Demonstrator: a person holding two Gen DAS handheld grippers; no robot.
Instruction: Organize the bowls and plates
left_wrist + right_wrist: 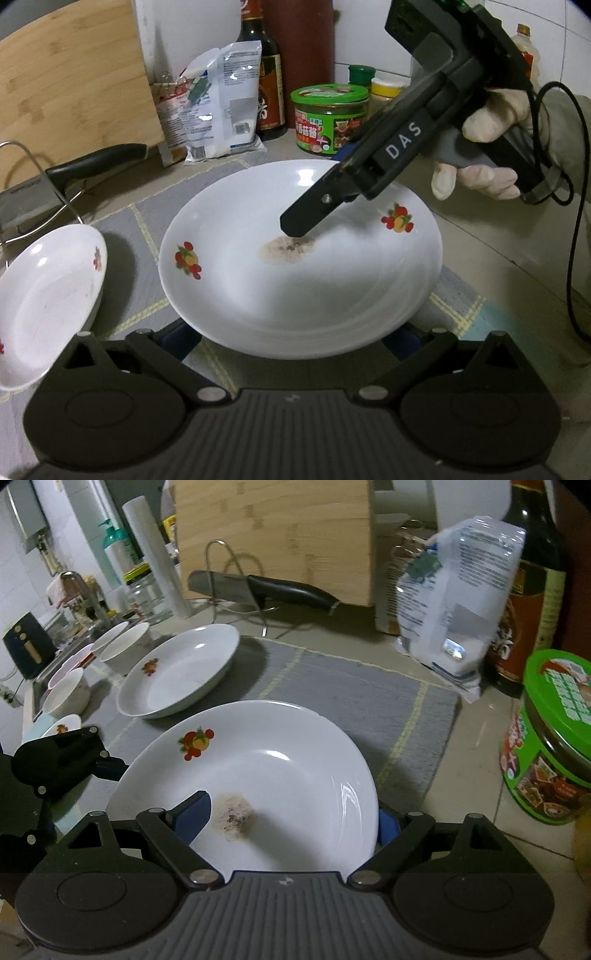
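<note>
A white plate (295, 288) with fruit decals and a brown stain at its centre hangs tilted over the grey mat (122, 225). My right gripper (317, 188) comes in from the upper right, held by a gloved hand (491, 122). It is shut on the plate's (280, 768) wall, one finger inside by the stain and the other outside the rim. My left gripper (290, 339) stands open with both fingers reaching under the plate's near rim, tips hidden. A second decorated plate (177, 672) lies on the mat's left end.
Several bowls (66, 692) line the counter by the sink at far left. A knife (288, 589) rests on a wire rack before a bamboo board (273, 535). A white bag (454, 602), a dark bottle (532, 590) and a green-lidded jar (546, 738) crowd the right.
</note>
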